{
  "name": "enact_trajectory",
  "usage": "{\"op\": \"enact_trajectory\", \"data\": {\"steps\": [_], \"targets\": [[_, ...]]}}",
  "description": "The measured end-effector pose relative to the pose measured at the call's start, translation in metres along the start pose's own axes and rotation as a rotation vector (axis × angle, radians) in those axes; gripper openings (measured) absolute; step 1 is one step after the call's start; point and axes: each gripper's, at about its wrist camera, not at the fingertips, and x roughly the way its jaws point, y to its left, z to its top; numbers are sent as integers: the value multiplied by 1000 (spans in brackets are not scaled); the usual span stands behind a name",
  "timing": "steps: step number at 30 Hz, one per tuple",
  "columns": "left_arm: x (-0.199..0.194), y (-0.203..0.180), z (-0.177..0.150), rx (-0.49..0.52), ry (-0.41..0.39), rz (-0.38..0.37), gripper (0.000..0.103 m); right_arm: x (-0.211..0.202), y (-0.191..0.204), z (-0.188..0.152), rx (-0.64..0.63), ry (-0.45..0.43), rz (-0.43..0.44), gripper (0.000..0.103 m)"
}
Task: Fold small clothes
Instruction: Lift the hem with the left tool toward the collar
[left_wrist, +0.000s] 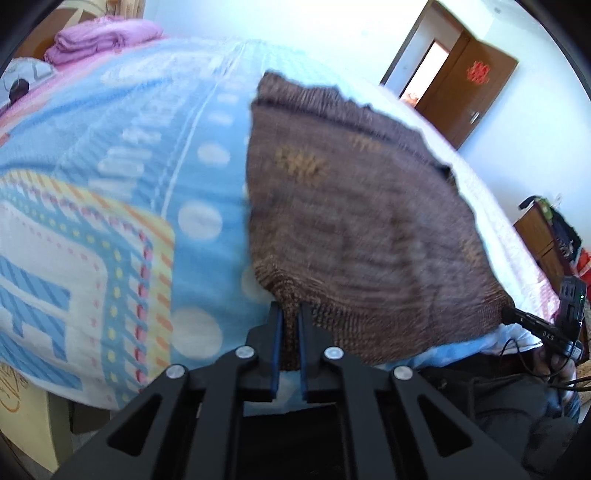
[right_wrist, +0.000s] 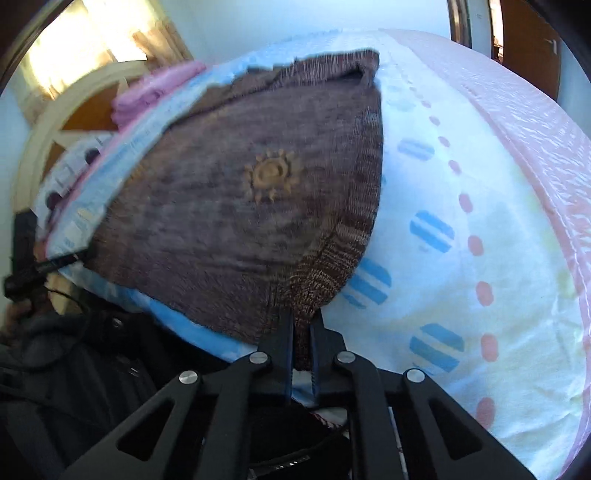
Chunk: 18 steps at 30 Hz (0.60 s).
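Brown knit garment (left_wrist: 354, 206) flat on bedspread (left_wrist: 122, 177), lengthwise away from gripper (left_wrist: 290, 314)

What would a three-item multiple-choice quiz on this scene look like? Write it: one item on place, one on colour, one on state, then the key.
1. Where does the brown knitted garment lie?
A. On the patterned blue bedspread
B. On a bare wooden floor
C. Inside a drawer

2. What colour is the folded pile at the far end of the bed?
A. Green
B. Pink
C. Black

3. How do the two tools stand?
A. Both open above the garment
B. Only the left grips
C. Each shut on a near corner of the garment

Key: 1 A, the knit spreads flat over the bedspread. 2 B, the pile is pink in both views. 3 C, the left tool and the right tool each have ribbed hem pinched between their pads.
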Motion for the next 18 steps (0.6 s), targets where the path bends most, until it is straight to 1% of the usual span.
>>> {"op": "enact_trajectory", "data": {"steps": [3, 5, 8, 11, 18], "targets": [[-18, -3, 8, 8, -75, -26, 8, -24, -3, 8, 19, -113, 53, 6], [-25, -4, 12, 16, -105, -35, 8, -33, -4, 12, 28, -161, 62, 6], [-24, -6, 18, 26, -112, -41, 8, -34, -3, 17, 28, -192, 49, 6], [-22, -6, 28, 20, -114, -63, 8, -36, -1, 24, 29, -227, 52, 6], [-25, -15, 62, 42, -183, -78, 8, -47, 5, 53, -2, -305, 47, 6]]}}
